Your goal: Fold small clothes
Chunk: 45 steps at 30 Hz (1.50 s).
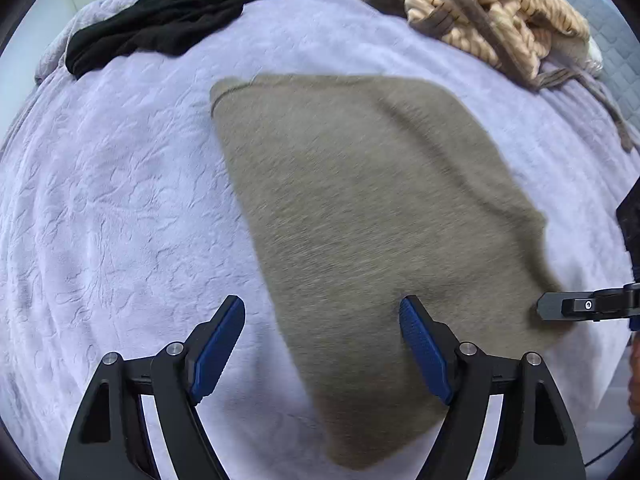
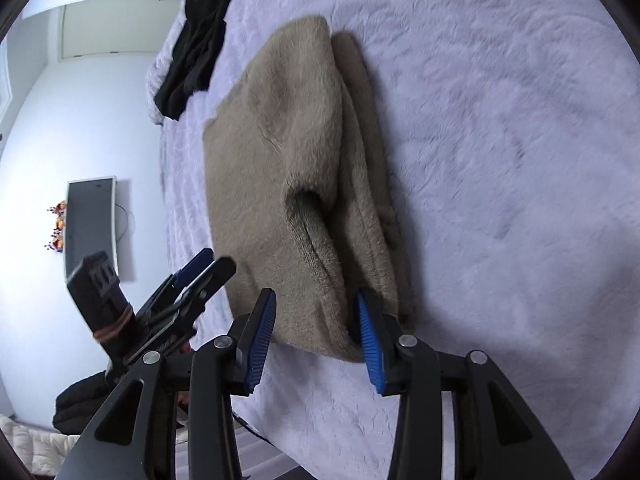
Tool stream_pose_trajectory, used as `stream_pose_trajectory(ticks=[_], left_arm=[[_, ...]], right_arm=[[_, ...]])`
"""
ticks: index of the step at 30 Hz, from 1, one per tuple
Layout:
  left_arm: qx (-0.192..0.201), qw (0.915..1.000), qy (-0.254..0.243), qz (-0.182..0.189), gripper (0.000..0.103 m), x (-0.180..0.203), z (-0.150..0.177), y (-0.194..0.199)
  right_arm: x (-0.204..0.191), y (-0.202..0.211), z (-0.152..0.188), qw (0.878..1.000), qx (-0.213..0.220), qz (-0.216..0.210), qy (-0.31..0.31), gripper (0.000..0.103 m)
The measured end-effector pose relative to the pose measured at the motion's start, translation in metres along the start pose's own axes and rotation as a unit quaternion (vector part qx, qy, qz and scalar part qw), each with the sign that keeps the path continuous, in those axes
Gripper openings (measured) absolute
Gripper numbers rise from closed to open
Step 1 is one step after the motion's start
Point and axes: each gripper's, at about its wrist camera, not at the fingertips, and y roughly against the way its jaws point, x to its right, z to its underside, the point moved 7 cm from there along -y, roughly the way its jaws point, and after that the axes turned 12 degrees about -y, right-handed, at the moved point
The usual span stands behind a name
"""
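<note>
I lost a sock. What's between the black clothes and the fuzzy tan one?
Only bare lilac blanket between black clothes and tan garment, left wrist view.

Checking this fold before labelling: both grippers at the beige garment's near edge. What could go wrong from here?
1. The right gripper stands jaws apart across the layered near edge of the beige garment; closing may catch only some layers and pull the fold open.
2. The left gripper, open, is close beside it; they could collide.
3. That corner lies near the edge of the bedspread; a tug toward the camera might drag it off.
</note>
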Motion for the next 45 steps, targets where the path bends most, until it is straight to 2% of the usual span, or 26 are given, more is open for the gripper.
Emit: stream_pose_trajectory(ticks=[1, 5, 6, 7, 8, 9, 10, 12, 18, 21, 22, 27, 30, 33, 36, 37, 38, 40, 41, 43, 45], left_arm=[[0.0, 1.0, 0.0, 0.005, 0.08, -0.002, 0.001, -0.001], [-0.002, 0.9999, -0.017, 0.002, 0.084, -0.005, 0.012, -0.008], [-0.006, 0.9998, -0.017, 0.005, 0.084, -0.007, 0.013, -0.014], [-0.012, 0.9998, -0.011, 0.012, 0.084, -0.009, 0.016, -0.018], [-0.017, 0.9996, -0.002, 0.022, 0.086, -0.008, 0.019, -0.021], [-0.021, 0.9994, 0.006, 0.027, 0.09, -0.008, 0.02, -0.023], [-0.021, 0.9994, 0.008, 0.025, 0.09, -0.008, 0.02, -0.024], [-0.017, 0.9997, 0.004, 0.019, 0.09, -0.006, 0.02, -0.021], [-0.021, 0.9997, 0.005, 0.014, 0.09, -0.004, 0.024, -0.017], [-0.021, 0.9996, 0.01, 0.012, 0.09, -0.005, 0.033, -0.008], [-0.022, 0.9996, 0.01, 0.012, 0.09, -0.005, 0.036, -0.006], [-0.033, 0.9988, 0.029, 0.02, 0.09, -0.006, 0.049, -0.007], [-0.037, 0.9983, 0.041, 0.021, 0.09, -0.008, 0.054, -0.007], [-0.039, 0.9982, 0.041, 0.017, 0.09, -0.007, 0.055, -0.007], [-0.042, 0.9982, 0.04, 0.014, 0.09, -0.005, 0.053, -0.008], [-0.043, 0.9981, 0.042, 0.015, 0.09, -0.004, 0.053, -0.008], [-0.043, 0.998, 0.043, 0.016, 0.09, -0.003, 0.053, -0.009], [-0.042, 0.998, 0.046, 0.015, 0.09, -0.001, 0.052, -0.011], [-0.042, 0.9979, 0.047, 0.014, 0.09, -0.001, 0.053, -0.011], [-0.043, 0.9978, 0.049, 0.015, 0.09, 0.0, 0.054, -0.012], [-0.043, 0.9978, 0.048, 0.015, 0.09, 0.0, 0.055, -0.011]], right_arm=[[-0.002, -0.005, 0.0, 1.0, -0.001, 0.006, 0.0, 0.007], [-0.027, -0.003, 0.009, 0.999, 0.006, -0.027, 0.032, 0.007], [-0.025, -0.005, 0.011, 0.999, 0.01, -0.017, 0.036, 0.007], [-0.001, -0.014, 0.011, 0.999, 0.012, 0.032, 0.019, 0.007], [-0.001, -0.014, 0.011, 0.999, 0.012, 0.032, 0.019, 0.006], [0.015, -0.019, 0.009, 0.998, 0.015, 0.067, 0.013, 0.006], [0.027, -0.022, 0.009, 0.997, 0.014, 0.075, 0.003, 0.005], [0.033, -0.02, 0.01, 0.998, 0.017, 0.057, -0.021, 0.004], [0.012, -0.012, 0.013, 0.992, 0.028, 0.119, 0.024, 0.011], [-0.005, 0.0, 0.01, 0.987, 0.057, 0.139, 0.049, 0.011], [-0.017, 0.008, 0.01, 0.986, 0.078, 0.133, 0.064, 0.011], [-0.033, 0.024, 0.006, 0.983, 0.113, 0.119, 0.078, 0.011], [-0.047, 0.022, 0.0, 0.983, 0.111, 0.111, 0.098, 0.011], [-0.053, 0.004, -0.007, 0.98, 0.096, 0.133, 0.113, 0.011], [-0.03, -0.013, -0.013, 0.976, 0.083, 0.174, 0.098, 0.011], [-0.019, -0.015, -0.015, 0.976, 0.081, 0.186, 0.082, 0.014], [-0.004, -0.013, -0.017, 0.984, 0.077, 0.157, 0.039, 0.015], [0.001, -0.008, -0.017, 0.987, 0.078, 0.142, 0.02, 0.016], [0.007, -0.004, -0.016, 0.987, 0.081, 0.141, 0.008, 0.02], [0.018, 0.005, -0.016, 0.981, 0.09, 0.173, 0.004, 0.025], [0.026, 0.013, -0.012, 0.983, 0.088, 0.161, -0.009, 0.025]])
